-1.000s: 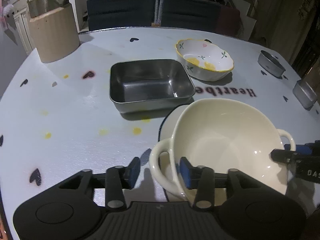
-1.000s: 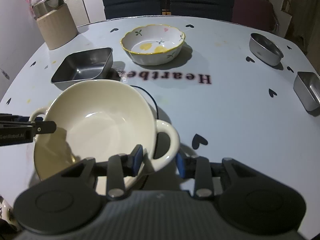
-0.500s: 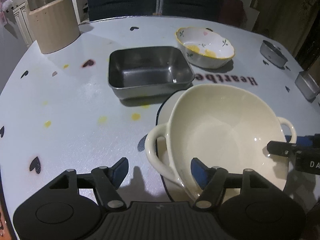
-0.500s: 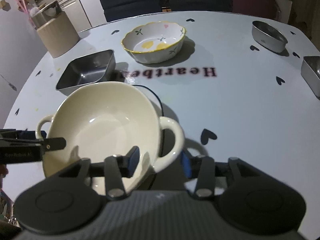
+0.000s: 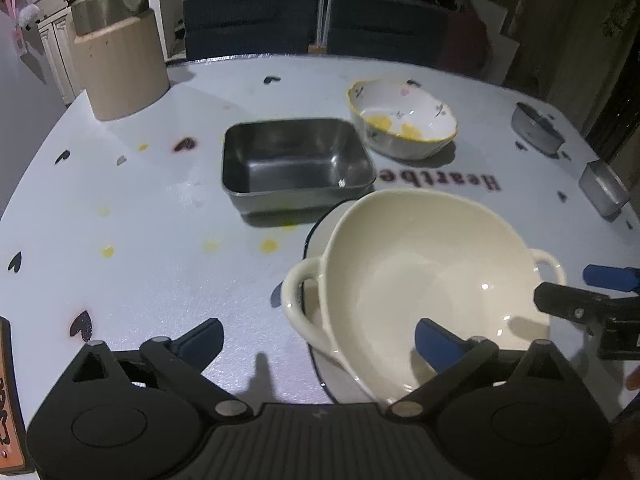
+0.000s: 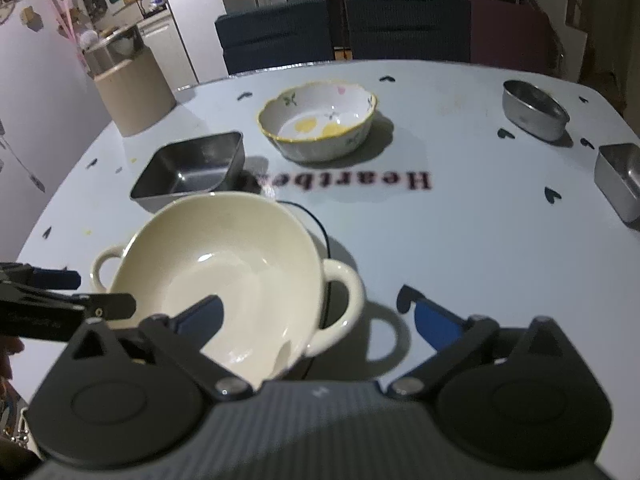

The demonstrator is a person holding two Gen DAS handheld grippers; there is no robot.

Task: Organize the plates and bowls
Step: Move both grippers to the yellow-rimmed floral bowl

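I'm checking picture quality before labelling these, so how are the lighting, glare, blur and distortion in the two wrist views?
Left wrist view: dim room, small glare specks inside the cream bowl, fisheye bends the table edge, far chairs soft. Right wrist view: the floral bowl and the printed lettering look slightly smeared, and the cream bowl's handle casts a clear loop shadow on the table.

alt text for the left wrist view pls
A cream two-handled bowl sits on a plate on a pale table, its near handle between the opening jaws of the left gripper, untouched. Behind are a steel tray and a floral bowl.
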